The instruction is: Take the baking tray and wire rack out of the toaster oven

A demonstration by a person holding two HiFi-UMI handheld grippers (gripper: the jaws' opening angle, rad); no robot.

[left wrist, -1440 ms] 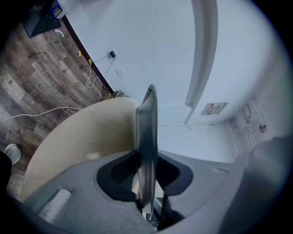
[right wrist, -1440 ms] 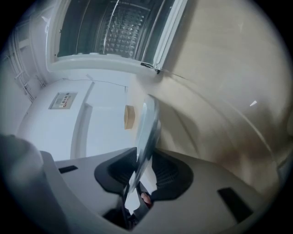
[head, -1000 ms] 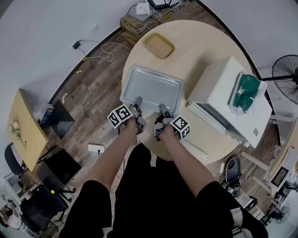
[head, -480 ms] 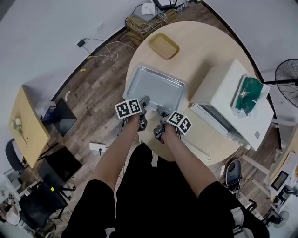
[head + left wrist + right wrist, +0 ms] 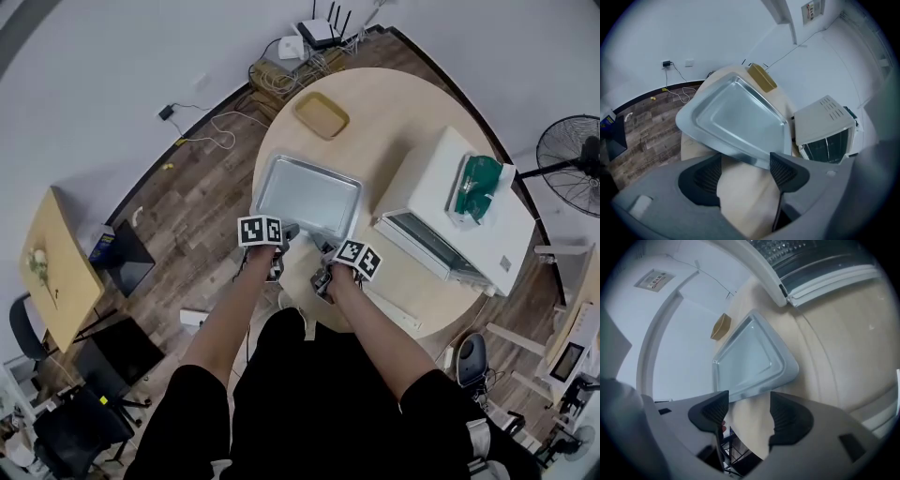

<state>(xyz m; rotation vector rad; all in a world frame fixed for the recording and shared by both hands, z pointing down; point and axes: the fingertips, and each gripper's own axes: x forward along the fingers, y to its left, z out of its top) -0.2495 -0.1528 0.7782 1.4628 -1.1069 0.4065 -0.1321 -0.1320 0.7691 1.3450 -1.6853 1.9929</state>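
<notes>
In the head view we look steeply down from high above the round pale wooden worktop [image 5: 403, 103]. In the left gripper view we sit low and close at the near edge of the shallow silver metal baking tray [image 5: 307, 192], facing far. The right gripper view is equally near, by its near right corner. All three share the tray and the white boxy toaster oven [image 5: 427, 178].
</notes>
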